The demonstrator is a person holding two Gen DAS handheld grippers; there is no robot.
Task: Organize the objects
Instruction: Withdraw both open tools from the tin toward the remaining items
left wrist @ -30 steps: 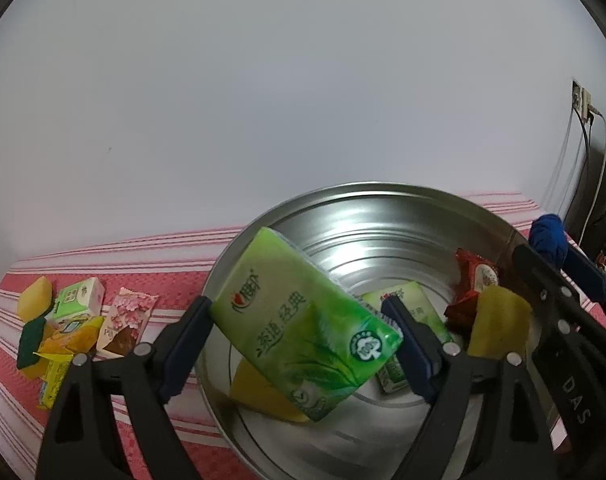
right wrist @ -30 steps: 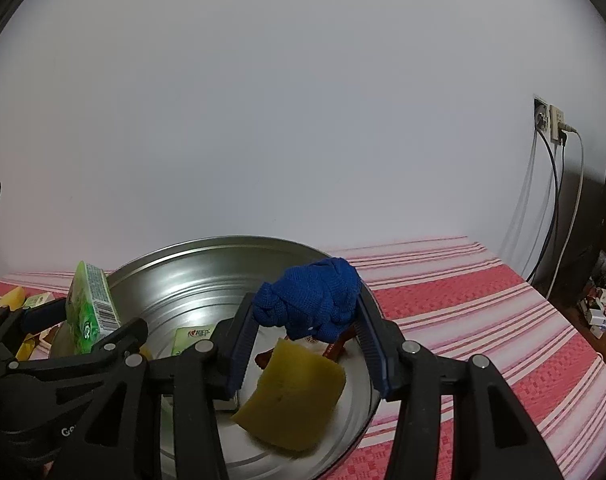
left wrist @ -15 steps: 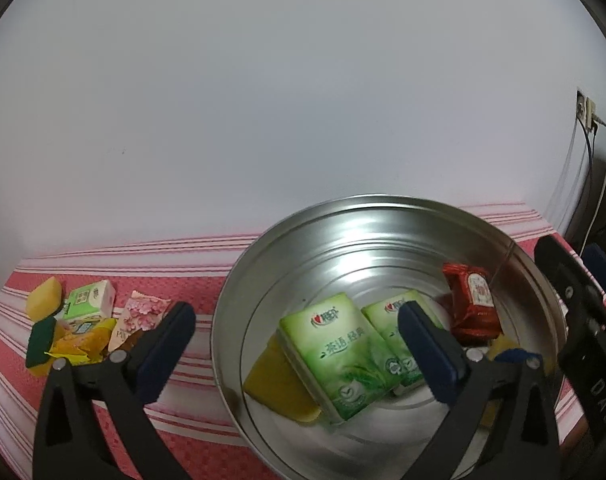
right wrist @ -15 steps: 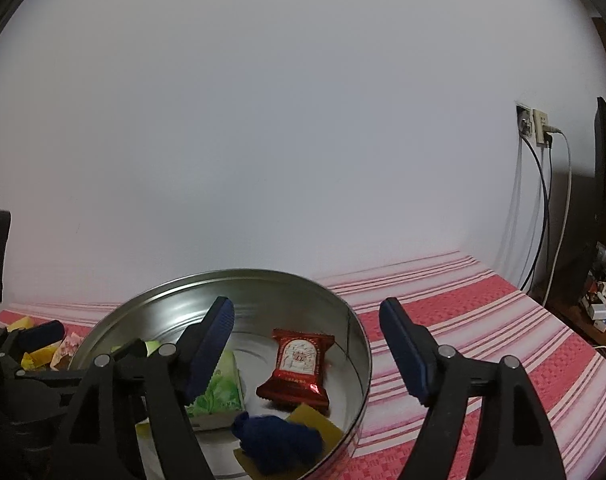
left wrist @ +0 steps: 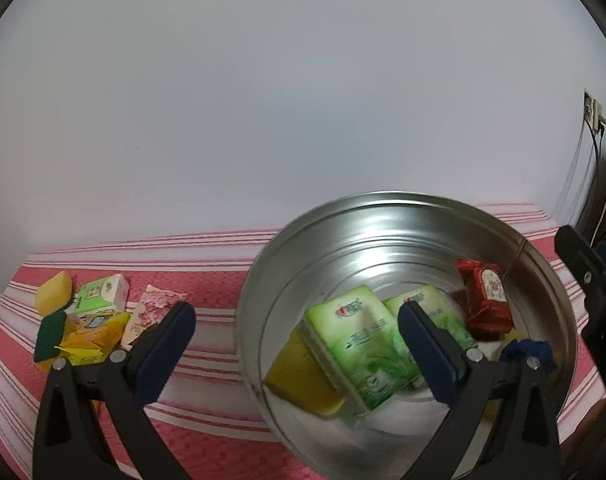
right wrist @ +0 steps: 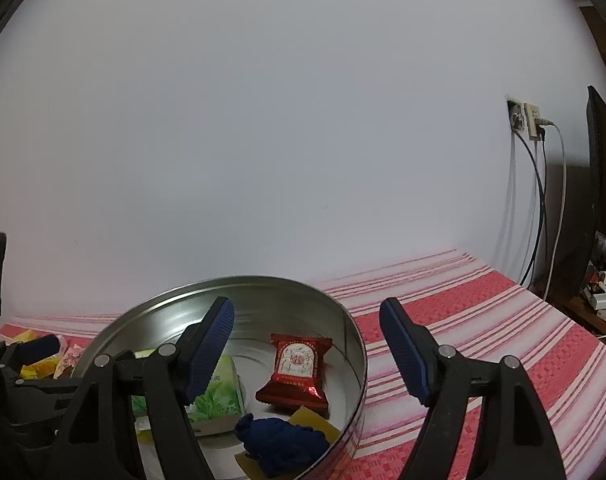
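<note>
Both sets of tongs are over the round metal tin point(left wrist: 403, 216) on the red-striped tabletop point(right wrist: 483, 320), and neither has anything in its grip. The left tongs point(left wrist: 293, 344) are spread as wide as they go, one blue pad outside the tin's rim, the other hanging above the green tissue pack point(left wrist: 355, 344) that lies flat inside. A second green pack point(left wrist: 439, 308) sits just beside it, partly behind that pad, with a yellow sponge point(left wrist: 299, 376) poking out from underneath. The right tongs point(right wrist: 307, 344) are parted too, empty, with the red snack packet point(right wrist: 297, 368) showing in the gap between them, down on the tin's floor. Right below that lies the blue knitted bundle point(right wrist: 283, 446), resting on another yellow sponge point(right wrist: 315, 420) near the tin's near wall. Off to the left on the cloth, well apart from the tin, a small heap waits: a yellow sponge point(left wrist: 53, 290), a green-and-white pack point(left wrist: 103, 292), a pink floral packet point(left wrist: 151, 312), some yellow wrappers point(left wrist: 91, 336).
</note>
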